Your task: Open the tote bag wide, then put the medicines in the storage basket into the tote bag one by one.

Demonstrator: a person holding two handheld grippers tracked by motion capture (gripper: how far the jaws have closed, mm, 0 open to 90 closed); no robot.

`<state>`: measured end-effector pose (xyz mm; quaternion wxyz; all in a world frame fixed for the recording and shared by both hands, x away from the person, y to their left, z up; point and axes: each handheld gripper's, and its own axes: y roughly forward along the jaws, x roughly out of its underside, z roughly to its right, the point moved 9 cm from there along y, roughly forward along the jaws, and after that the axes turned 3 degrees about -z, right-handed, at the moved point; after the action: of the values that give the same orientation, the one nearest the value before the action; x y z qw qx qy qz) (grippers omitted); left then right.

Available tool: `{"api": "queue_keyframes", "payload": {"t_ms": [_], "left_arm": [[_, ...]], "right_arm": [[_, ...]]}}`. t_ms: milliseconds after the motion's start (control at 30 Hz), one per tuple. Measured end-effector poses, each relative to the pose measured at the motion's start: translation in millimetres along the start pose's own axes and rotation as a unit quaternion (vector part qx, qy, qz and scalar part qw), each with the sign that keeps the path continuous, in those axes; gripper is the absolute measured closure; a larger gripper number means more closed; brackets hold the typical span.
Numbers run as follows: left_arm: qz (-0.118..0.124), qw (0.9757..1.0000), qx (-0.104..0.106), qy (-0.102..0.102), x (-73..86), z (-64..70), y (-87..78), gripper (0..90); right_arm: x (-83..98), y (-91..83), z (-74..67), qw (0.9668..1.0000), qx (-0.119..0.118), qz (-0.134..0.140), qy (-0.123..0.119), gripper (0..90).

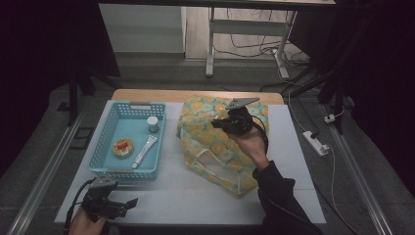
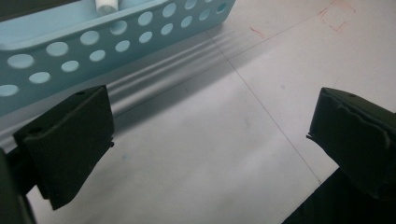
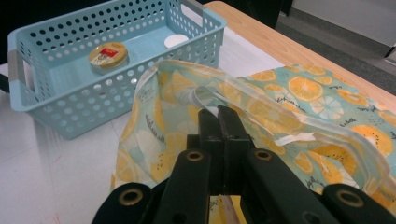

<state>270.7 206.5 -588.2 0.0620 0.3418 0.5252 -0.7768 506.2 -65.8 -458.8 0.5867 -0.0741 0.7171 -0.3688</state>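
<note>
Right gripper [image 3: 219, 114] jaws clenched on bag [image 1: 215, 142] handle [image 3: 243, 105].
Bag long axis running from jaws down toward bench [image 1: 195, 196]; left gripper [image 2: 210, 140] jaws released, nothing between.

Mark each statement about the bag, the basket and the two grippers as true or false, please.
1. The right gripper is shut on the bag. True.
2. The left gripper holds the basket. False: its jaws are open over bare table.
3. The basket is empty. False: a tin, a tube and a jar lie in it.
4. The bag has an orange-slice print. True.
</note>
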Motion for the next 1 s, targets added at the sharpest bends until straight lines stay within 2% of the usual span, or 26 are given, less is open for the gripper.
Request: {"api": "queue_keyframes", "payload": {"t_ms": [367, 1000], "left_arm": [[-0.001, 1.0000, -0.001, 0.000, 0.0, -0.2, 0.4, 0.2], [0.001, 1.0000, -0.004, -0.006, -0.2, -1.5, -0.4, 0.0]], "right_arm": [[-10.7, -5.2, 1.9, 0.9998, 0.001, 0.017, 0.004, 90.0], [-4.9, -1.3, 0.8, 1.0000, 0.006, 0.006, -0.005, 90.0]]}}
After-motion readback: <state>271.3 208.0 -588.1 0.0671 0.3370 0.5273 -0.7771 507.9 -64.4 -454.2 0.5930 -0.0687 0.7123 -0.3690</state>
